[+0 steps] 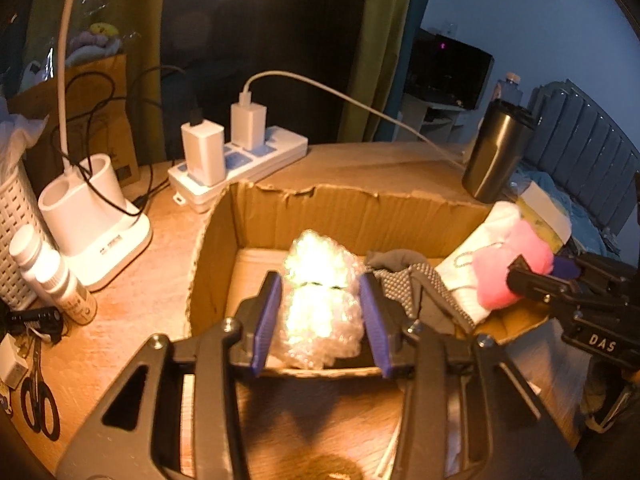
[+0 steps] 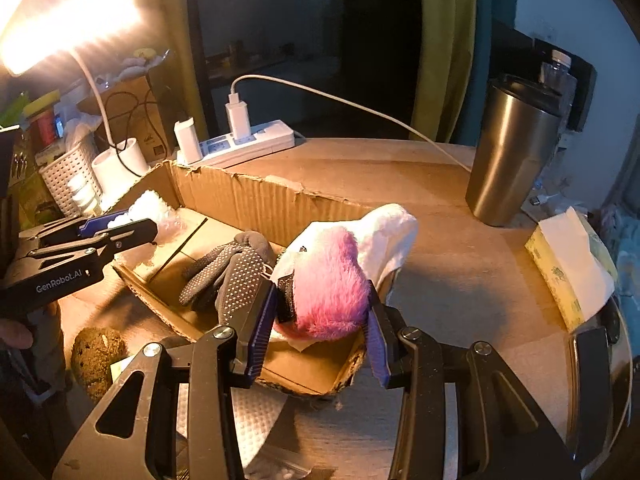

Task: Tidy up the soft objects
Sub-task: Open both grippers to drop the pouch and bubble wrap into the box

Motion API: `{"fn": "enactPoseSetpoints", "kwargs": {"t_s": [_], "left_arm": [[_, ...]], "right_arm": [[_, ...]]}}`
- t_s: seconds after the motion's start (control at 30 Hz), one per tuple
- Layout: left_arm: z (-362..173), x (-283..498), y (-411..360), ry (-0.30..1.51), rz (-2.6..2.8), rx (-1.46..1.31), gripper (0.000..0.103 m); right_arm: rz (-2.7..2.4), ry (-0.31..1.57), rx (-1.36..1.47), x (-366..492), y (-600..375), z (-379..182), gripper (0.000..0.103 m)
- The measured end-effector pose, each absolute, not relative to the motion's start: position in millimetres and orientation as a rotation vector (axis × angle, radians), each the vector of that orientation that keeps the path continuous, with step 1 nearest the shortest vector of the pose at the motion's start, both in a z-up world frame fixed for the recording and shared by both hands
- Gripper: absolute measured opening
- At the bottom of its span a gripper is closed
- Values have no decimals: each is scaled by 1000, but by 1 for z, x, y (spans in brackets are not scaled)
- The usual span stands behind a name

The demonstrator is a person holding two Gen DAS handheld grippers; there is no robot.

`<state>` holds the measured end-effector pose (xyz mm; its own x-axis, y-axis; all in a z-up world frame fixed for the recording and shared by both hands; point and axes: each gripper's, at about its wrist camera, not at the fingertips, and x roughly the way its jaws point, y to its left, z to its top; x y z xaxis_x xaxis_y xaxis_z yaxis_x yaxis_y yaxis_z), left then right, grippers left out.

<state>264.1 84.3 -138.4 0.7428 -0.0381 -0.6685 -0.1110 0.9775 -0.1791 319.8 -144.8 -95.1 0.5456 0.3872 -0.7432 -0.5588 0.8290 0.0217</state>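
A shallow cardboard box sits on the wooden desk. My left gripper is shut on a wad of bubble wrap over the box's left end; it also shows in the right wrist view. My right gripper is shut on a pink plush toy over the box's right end. A grey dotted glove lies in the box. A white sock drapes over the box's right rim behind the plush.
A steel tumbler stands at the right. A power strip with chargers and a white lamp base stand behind the box. A tissue pack, bottles, scissors and a brown sponge lie around.
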Motion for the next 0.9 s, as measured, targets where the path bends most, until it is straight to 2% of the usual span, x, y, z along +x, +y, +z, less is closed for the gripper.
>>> {"fn": "enactPoseSetpoints", "kwargs": {"t_s": [0.07, 0.17, 0.3, 0.9], "left_arm": [[-138, 263, 86, 731, 41, -222, 52], [-137, 263, 86, 729, 43, -224, 53], [-138, 262, 85, 730, 45, -222, 53], [-129, 253, 80, 700, 36, -217, 53]], "right_arm": [[564, 809, -218, 318, -149, -93, 45], [553, 794, -208, 317, -154, -89, 45], [539, 759, -180, 314, -165, -81, 57], [442, 829, -114, 342, -172, -111, 60]]}}
